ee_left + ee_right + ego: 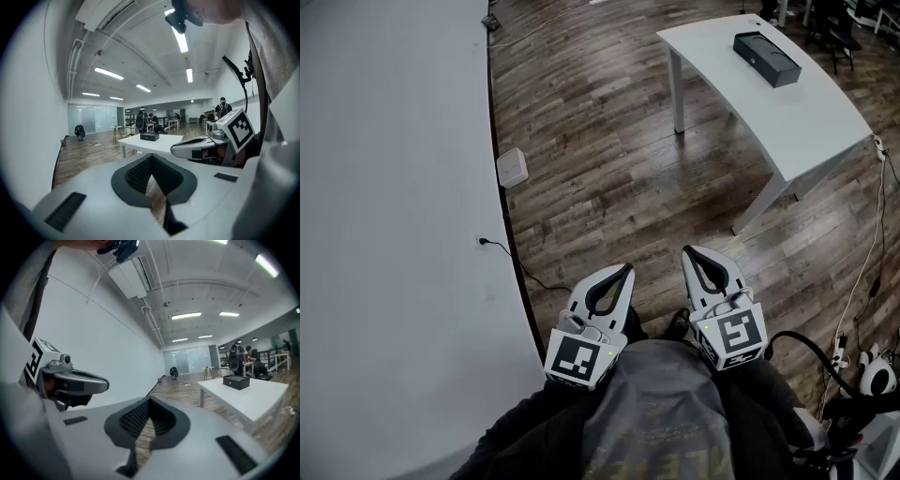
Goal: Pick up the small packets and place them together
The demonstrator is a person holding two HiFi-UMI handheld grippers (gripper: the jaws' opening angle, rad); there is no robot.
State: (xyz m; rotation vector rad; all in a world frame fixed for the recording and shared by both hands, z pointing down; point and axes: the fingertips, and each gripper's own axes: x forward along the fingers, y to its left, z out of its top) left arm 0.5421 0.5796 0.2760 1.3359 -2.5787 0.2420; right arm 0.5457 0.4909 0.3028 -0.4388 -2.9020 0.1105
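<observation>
- Both tools are up in front of the person's body, aimed out across the room and tipped a bit down. Nothing is being worked on at the moment.
- The left gripper (620, 277) has its jaws pressed together at the tips. Its own view shows only wooden floor (600, 169) through the gap behind the pads, so it's carrying nothing.
- Same for the right gripper (693, 258): jaws fully together and empty.
- I can't spot the small packets in any view, so I honestly can't tell where they are.
- The only furniture nearby is a white table (811, 117), well apart from both grippers. It has a black box (766, 58) near its far end and the rest of the top looks bare.
- The left side of the head view is just a plain white wall (394, 187).
- Handling is a guess, since the packets aren't in view. Small packets are probably very light, soft and crinkly, maybe slick, and they'd lie flat.
- I'd expect them to slide away if nudged, so coming in low and pinching an edge or corner seam seems better than squeezing the middle.
- A gentle squeeze should be enough, since the contents might crush.
- The jaws need to come apart before anything can be picked up.
</observation>
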